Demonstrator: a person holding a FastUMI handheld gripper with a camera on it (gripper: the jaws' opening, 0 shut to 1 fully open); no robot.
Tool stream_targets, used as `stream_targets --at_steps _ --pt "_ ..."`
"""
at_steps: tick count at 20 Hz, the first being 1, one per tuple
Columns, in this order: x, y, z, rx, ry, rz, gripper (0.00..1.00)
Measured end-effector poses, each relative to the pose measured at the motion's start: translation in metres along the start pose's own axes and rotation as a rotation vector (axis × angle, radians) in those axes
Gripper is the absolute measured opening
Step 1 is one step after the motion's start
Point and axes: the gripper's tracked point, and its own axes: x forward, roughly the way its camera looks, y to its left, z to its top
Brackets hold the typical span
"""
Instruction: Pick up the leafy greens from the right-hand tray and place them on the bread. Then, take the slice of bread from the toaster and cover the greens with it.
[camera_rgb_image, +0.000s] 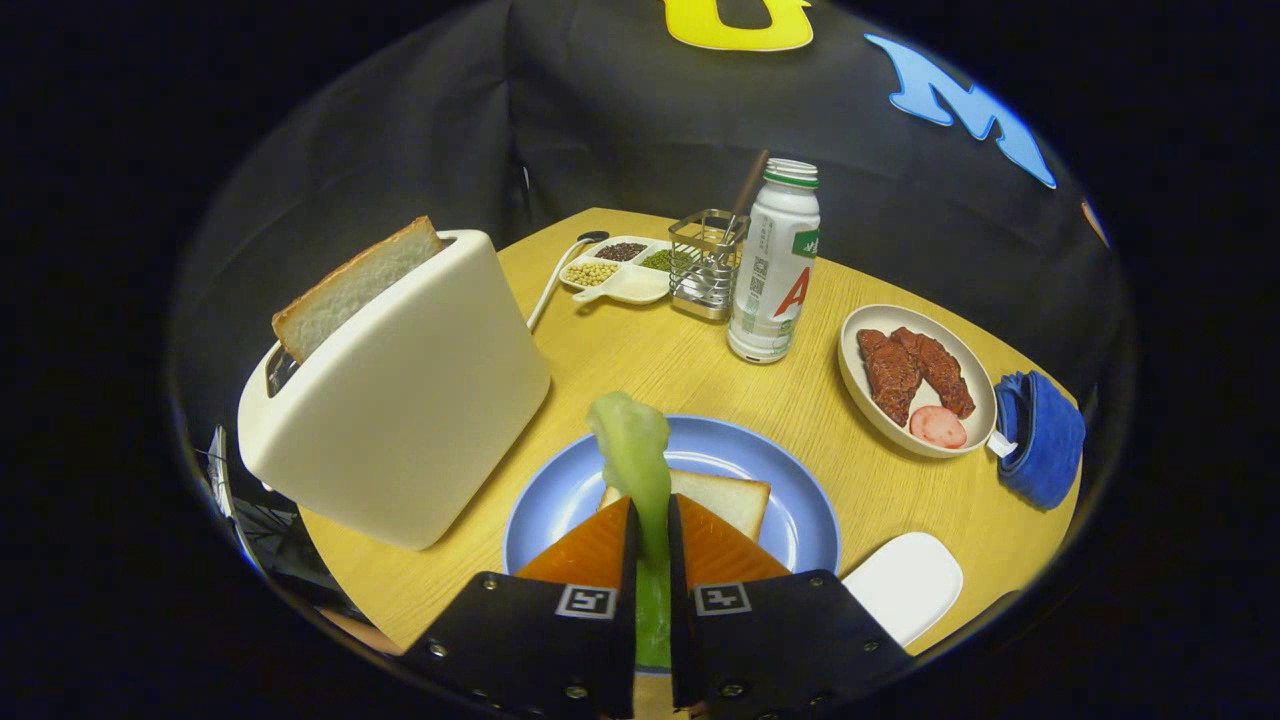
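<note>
My gripper (651, 528) is shut on a pale green leafy stalk (634, 450), which sticks up and forward from between the fingertips. Right under it a slice of bread (730, 497) lies on a blue plate (560, 495); the fingers hide part of the slice. To the left stands a cream toaster (400, 400) with a second slice of bread (350, 285) poking out of its slot. A small white tray (905, 583) lies to the right of the fingers.
Beyond the plate stand a white bottle (775, 265), a wire holder with utensils (705, 265) and a divided dish of beans (620, 270). An oval dish of meat slices (915, 380) and a blue cloth (1040, 435) sit at the right, near the round wooden table's edge (1065, 520).
</note>
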Motion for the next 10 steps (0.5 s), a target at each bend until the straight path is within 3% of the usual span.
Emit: stream_targets --at_steps 2,4,10 --pt "-0.001 -0.003 -0.002 0.009 0.004 0.003 0.20" --pt "-0.004 -0.007 -0.002 0.000 0.003 -0.008 0.33" --pt "-0.007 -0.012 -0.012 0.016 0.012 0.003 0.33"
